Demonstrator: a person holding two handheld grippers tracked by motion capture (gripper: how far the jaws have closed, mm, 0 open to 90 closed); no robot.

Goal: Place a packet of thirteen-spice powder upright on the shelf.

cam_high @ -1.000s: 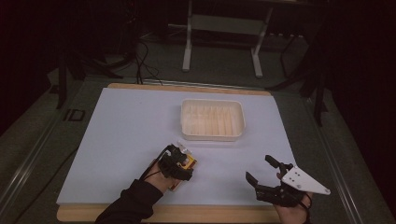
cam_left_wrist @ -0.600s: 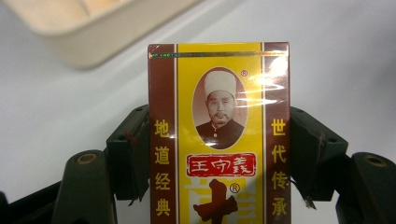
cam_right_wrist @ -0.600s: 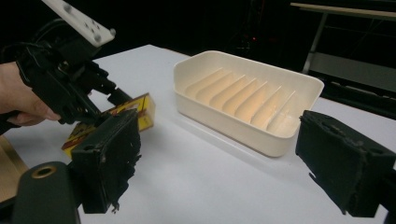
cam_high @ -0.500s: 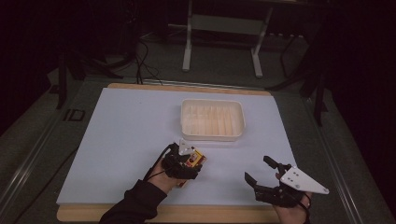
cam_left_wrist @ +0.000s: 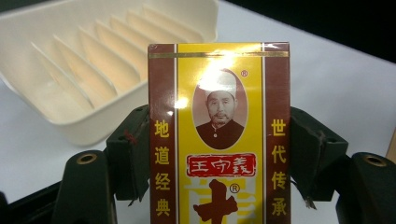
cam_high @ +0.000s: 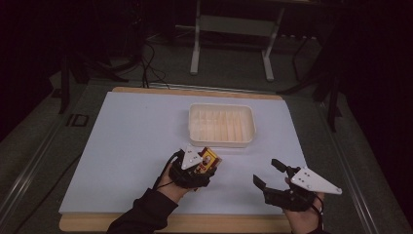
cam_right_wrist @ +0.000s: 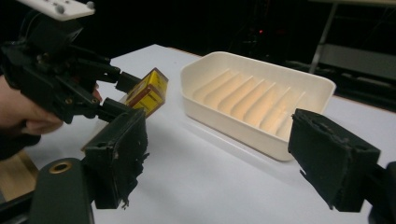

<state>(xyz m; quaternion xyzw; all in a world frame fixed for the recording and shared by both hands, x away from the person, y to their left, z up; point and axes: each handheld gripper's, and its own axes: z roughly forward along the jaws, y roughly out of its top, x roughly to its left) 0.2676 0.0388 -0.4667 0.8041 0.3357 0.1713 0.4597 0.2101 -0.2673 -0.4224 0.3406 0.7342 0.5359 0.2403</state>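
Carrying box (cam_left_wrist: 219,135), pinched in left gripper (cam_high: 197,165), toward tray (cam_high: 221,142) at 1 o'clock: keep upright; right gripper (cam_high: 271,173) spread, closing slightly, empty.

Light falls on the table (cam_high: 136,146) from overhead; the room around it is dark. Glare whitens the box (cam_left_wrist: 219,135) front. Close jaws look soft.

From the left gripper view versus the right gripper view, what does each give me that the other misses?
The left gripper view alone gives the box's printed front: yellow panel, brown side bands, an oval portrait and red characters, clamped between two black pads. The right gripper view alone gives the left claw from the side, with the hand behind it, and the right claw open with nothing in it. Both share the cream ribbed tray and the white table cover.
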